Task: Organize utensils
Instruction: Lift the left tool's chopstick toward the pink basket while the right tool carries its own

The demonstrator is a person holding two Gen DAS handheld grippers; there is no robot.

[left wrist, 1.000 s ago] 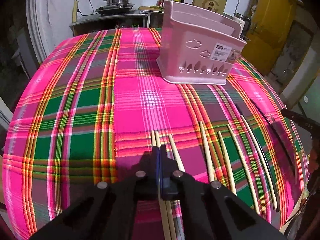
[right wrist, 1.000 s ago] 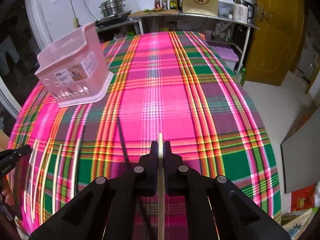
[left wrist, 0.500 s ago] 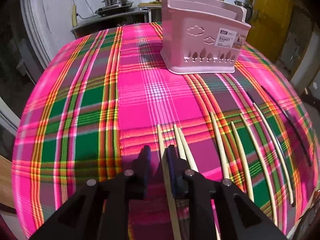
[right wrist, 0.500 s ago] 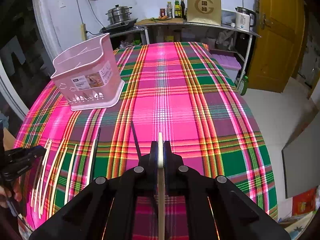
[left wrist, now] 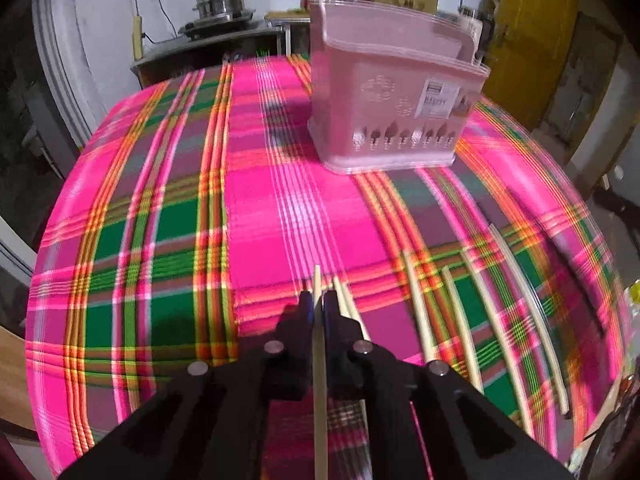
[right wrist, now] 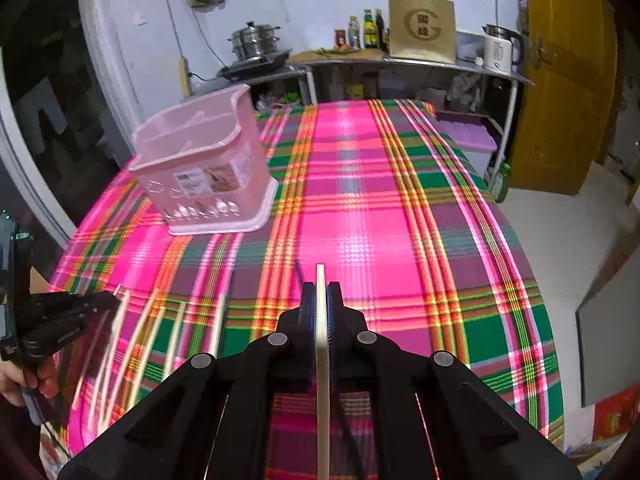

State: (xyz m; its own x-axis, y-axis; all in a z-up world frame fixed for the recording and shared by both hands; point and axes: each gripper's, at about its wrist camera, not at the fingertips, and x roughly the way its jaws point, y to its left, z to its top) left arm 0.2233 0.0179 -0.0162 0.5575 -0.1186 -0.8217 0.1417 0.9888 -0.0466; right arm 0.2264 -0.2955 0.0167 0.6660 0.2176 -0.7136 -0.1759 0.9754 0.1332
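Note:
A pink utensil basket (left wrist: 394,100) stands on the plaid tablecloth; it also shows in the right wrist view (right wrist: 200,168). My left gripper (left wrist: 318,304) is shut on a pale chopstick (left wrist: 319,360), held above the cloth. Several more pale chopsticks (left wrist: 416,304) lie on the cloth to its right. My right gripper (right wrist: 321,296) is shut on another pale chopstick (right wrist: 322,360). The left gripper also shows at the left edge of the right wrist view (right wrist: 114,298). A dark chopstick (right wrist: 300,270) lies just left of my right gripper's tip.
The table (right wrist: 400,200) is covered by a pink, green and orange plaid cloth. Behind it a counter (right wrist: 360,60) carries a steamer pot, bottles, a box and a kettle. A yellow door (right wrist: 560,80) is at the right.
My left gripper closed on one chopstick and lifted it off the cloth. My right gripper rose and moved with its chopstick; the basket looks closer in both views.

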